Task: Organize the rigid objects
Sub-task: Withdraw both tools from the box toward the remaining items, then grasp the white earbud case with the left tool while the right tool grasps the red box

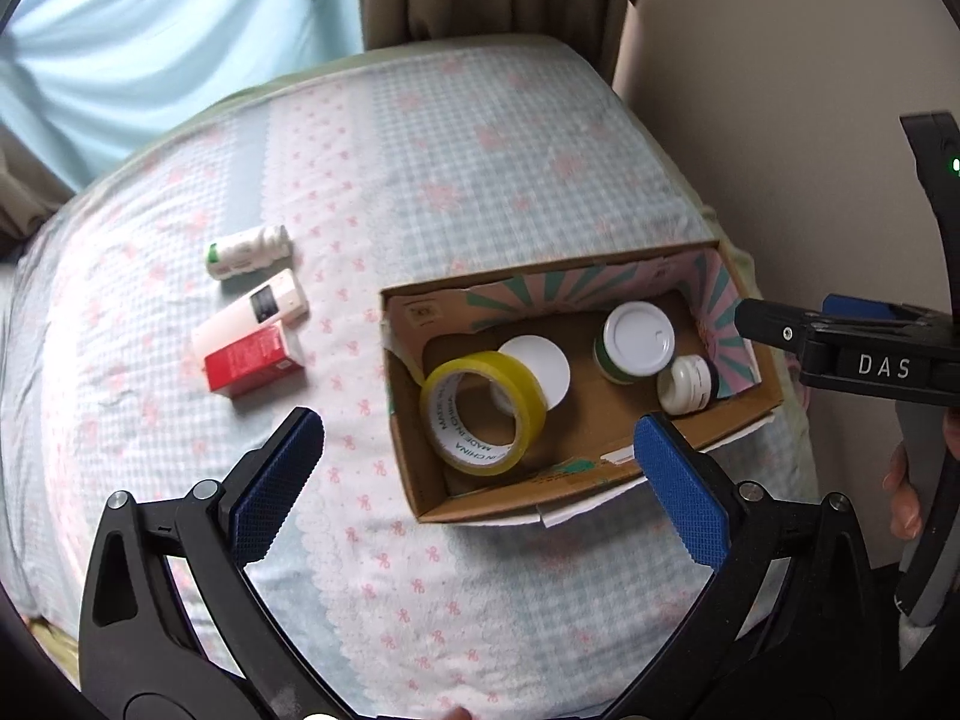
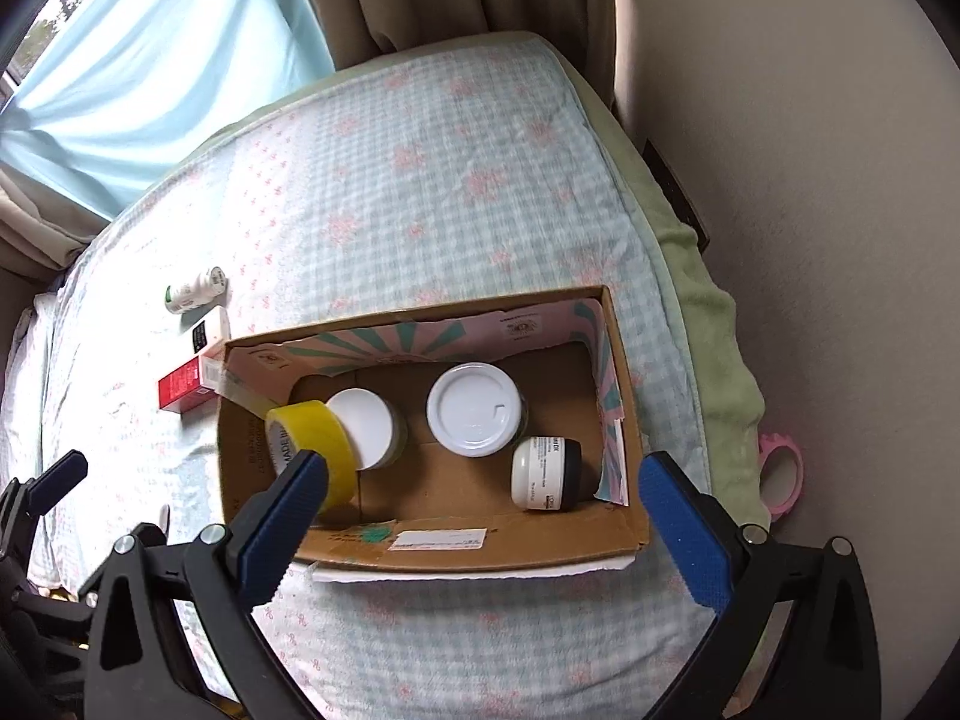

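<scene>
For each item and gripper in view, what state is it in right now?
Cardboard box: open-topped, on the bed.
Yellow tape roll: in box, tilted.
Large white-lidded jar: in box, upright.
Second white-lidded jar: in box, upright.
Small jar: in box, on its side.
Red carton: on bed, outside box.
White tube: outside box, lying.
Small bottle: outside box, lying.
Left gripper: jaws open, empty.
Right gripper: jaws open, empty.

"MADE IN CHINA" inside yellow tape roll (image 1: 483,414), "DAS" on right hand-held gripper (image 1: 774,330)
</scene>
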The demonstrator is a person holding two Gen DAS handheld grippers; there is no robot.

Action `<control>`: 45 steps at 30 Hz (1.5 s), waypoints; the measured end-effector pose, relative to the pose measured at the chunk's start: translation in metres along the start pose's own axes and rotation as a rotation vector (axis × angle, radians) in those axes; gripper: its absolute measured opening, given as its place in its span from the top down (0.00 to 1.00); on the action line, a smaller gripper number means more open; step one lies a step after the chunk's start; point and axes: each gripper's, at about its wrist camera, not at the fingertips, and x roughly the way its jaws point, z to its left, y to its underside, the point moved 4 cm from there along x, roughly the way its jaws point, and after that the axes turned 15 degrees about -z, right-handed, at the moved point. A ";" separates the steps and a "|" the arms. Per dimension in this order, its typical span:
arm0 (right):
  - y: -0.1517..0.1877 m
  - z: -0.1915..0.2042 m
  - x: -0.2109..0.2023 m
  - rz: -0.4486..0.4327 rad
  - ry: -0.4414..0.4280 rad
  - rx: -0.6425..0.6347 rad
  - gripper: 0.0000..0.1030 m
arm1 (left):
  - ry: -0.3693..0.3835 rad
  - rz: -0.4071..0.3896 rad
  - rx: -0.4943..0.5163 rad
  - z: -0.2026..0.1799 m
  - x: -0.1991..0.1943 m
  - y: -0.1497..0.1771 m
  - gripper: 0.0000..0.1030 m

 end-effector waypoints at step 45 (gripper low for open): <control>0.018 0.364 0.139 0.105 -0.542 -1.089 0.00 | -0.300 0.143 -0.321 0.305 0.023 0.172 0.00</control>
